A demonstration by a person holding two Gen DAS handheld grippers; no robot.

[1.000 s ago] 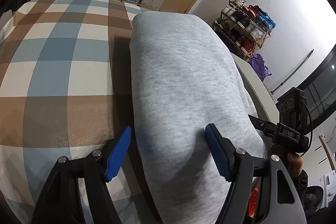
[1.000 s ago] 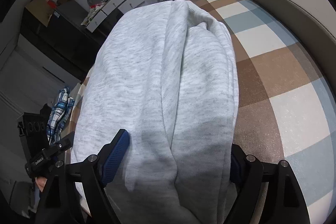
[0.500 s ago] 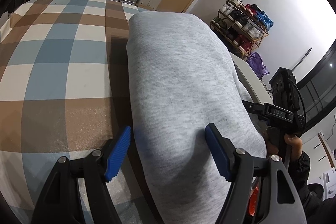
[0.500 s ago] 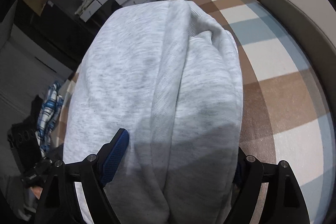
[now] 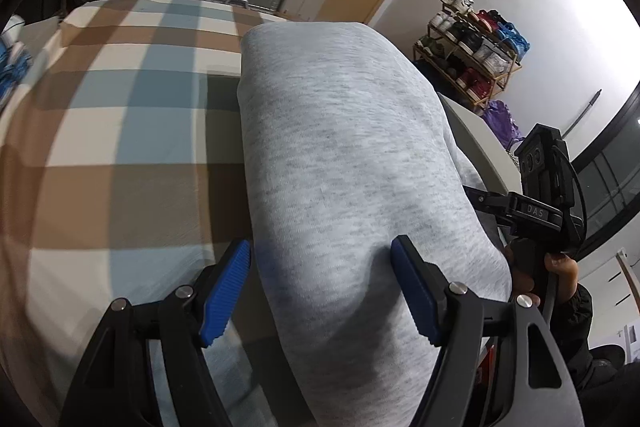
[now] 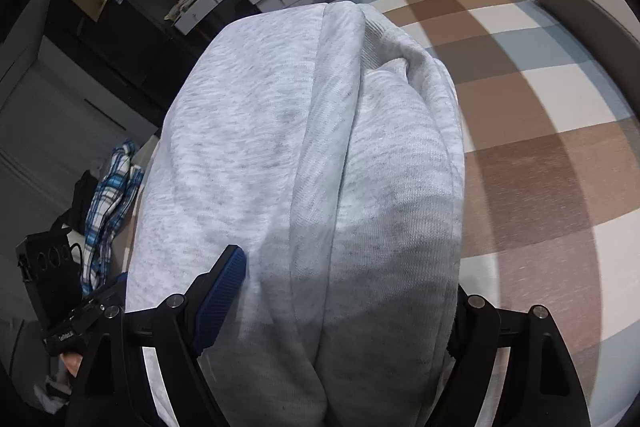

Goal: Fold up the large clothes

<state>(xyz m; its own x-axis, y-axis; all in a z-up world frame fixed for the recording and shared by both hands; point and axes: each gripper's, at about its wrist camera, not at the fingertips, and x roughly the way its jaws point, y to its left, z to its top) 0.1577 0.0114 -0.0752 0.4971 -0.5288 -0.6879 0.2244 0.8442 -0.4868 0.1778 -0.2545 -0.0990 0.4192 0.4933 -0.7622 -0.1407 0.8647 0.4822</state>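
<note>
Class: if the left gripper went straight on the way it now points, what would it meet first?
Most likely the grey sweatshirt: the left gripper already has its folded bulk between its fingers, apparently lying on the checked bedcover.

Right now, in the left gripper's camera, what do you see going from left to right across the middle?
Checked bedspread → grey sweatshirt → the other gripper, held in a hand.
</note>
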